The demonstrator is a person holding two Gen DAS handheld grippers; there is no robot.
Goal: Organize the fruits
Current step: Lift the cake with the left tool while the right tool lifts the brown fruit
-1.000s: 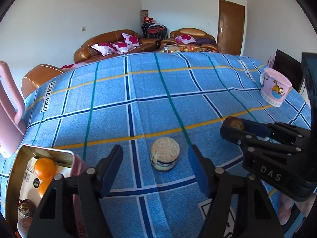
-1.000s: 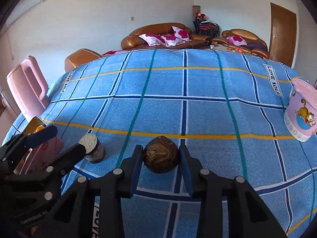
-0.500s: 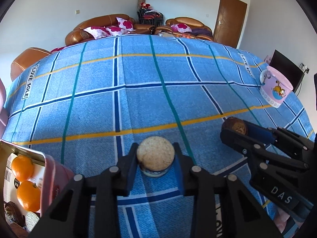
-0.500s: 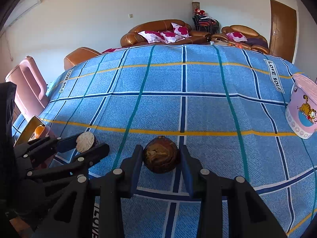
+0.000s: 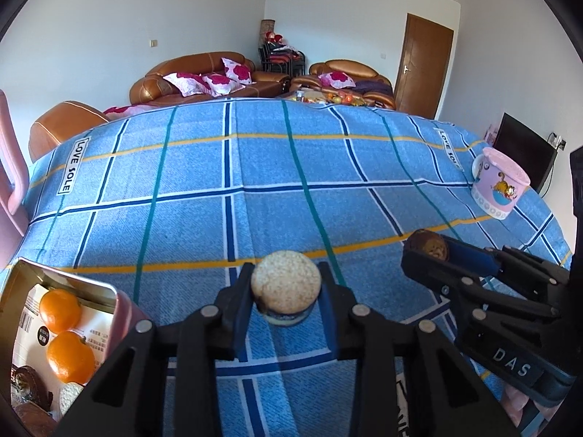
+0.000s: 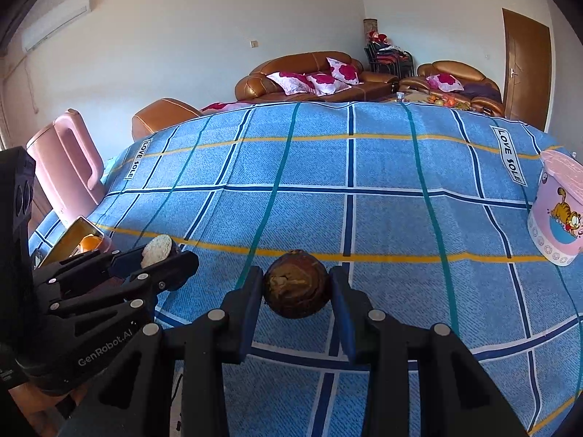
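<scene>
Blue checked cloth with yellow, teal and navy stripes is spread over the table, and brown leather sofas with pink-flowered cushions are seen behind it against a white wall.

Taking the open tin box at the near left edge of the cloth as the landmark: two oranges are lodged inside it, and a pale round piece is glimpsed below them. Just to the right of the tin, a round fruit with a pale speckled top is clamped between the pads of the left gripper; whether it is lifted clear of the cloth cannot be told. Further right of the tin, a dark brown round fruit is gripped by the right gripper, both pads being pressed against its sides. The two grippers are seen side by side, near each other but apart.

Far from the tin, at the cloth's right edge, a pink cartoon-printed cup is stood upright. A pink jug-like container is seen behind the tin.
</scene>
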